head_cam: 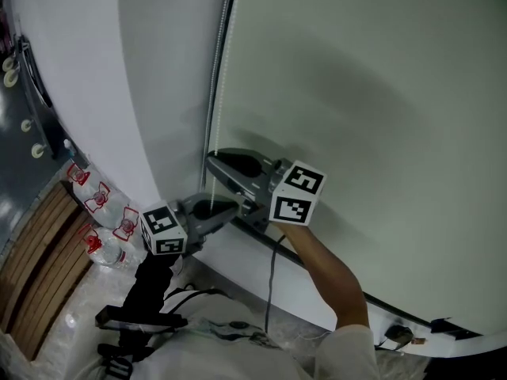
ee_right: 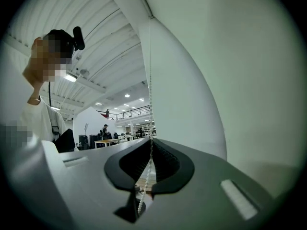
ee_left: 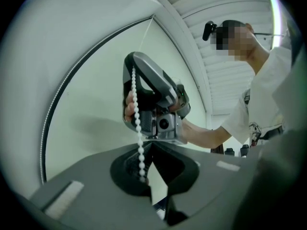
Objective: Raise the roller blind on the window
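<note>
As two tools [ee_left: 146, 150] [ee_right: 150, 147] clamp, one chain [ee_left: 138, 123], one blind [head_cam: 356, 93]

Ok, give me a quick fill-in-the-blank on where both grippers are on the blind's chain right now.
1. The right gripper is ____ on the bead chain.
2. Along that chain, the left gripper sits ____ the right one.
3. The water bottles by the wall carry ____ labels.
Missing words: shut; below; red.
</note>
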Motion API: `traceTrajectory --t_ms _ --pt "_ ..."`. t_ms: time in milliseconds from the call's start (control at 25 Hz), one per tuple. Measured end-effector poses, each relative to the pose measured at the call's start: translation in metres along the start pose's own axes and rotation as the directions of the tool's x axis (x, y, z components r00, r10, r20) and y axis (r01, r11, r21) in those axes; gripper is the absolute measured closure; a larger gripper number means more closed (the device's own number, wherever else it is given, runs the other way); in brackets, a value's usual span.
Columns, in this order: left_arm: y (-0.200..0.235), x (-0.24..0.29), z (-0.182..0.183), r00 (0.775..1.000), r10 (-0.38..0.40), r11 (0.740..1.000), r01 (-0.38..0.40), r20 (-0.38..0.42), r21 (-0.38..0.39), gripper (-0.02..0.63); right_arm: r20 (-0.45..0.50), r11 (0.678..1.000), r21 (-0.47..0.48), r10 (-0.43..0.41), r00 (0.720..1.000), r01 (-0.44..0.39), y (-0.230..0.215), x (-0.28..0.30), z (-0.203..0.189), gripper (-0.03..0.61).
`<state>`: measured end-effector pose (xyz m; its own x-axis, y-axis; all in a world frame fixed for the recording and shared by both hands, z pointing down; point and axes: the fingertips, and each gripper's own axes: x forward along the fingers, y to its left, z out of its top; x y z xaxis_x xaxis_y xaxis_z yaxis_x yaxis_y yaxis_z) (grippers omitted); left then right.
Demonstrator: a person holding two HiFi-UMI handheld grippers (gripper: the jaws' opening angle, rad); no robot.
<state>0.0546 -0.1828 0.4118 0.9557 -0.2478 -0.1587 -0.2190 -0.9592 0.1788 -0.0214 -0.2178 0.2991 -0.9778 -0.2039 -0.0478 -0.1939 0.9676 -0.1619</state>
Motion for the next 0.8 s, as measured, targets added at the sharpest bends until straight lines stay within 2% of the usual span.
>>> traceTrajectory --t_ms 200,320,360,400,480,640,800 --pt "0.002 0.000 0.003 1.000 0.002 1.000 -0.002 0.014 -0.001 0.615 0.001 0.998 0.063 -0.015 1.000 0.015 -0.008 -0.008 -0.008 0.563" --pt "0.001 -0.001 0.004 1.000 -0.002 1.000 0.002 0.020 0.002 0.615 0.023 0.999 0.020 -0.032 0.999 0.032 -0.010 -0.007 0.002 0.556" --pt "0.000 -0.001 0.004 1.000 -0.002 1.000 0.002 0.019 0.001 0.615 0.042 1.000 0.007 -0.026 0.999 0.026 -0.010 -0.007 0.011 0.519" --pt "-0.001 0.000 0.005 1.000 -0.004 1.000 0.004 0.019 0.000 0.615 0.072 1.000 0.007 -0.015 0.997 0.014 -0.009 -0.007 0.025 0.470" --pt "-0.001 0.002 0.005 1.000 -0.009 1.000 0.009 0.019 -0.003 0.615 0.134 1.000 -0.013 0.007 0.991 -0.005 -0.006 -0.006 0.063 0.424" --pt "-0.001 0.004 0.003 1.000 -0.010 1.000 0.010 0.015 -0.004 0.615 0.184 0.988 -0.152 0.037 0.982 -0.008 0.001 0.005 0.137 0.390" --pt "-0.002 0.004 0.001 1.000 -0.012 1.000 0.012 0.008 -0.008 0.615 0.234 0.972 -0.234 0.072 0.970 -0.016 0.006 0.012 0.200 0.390"
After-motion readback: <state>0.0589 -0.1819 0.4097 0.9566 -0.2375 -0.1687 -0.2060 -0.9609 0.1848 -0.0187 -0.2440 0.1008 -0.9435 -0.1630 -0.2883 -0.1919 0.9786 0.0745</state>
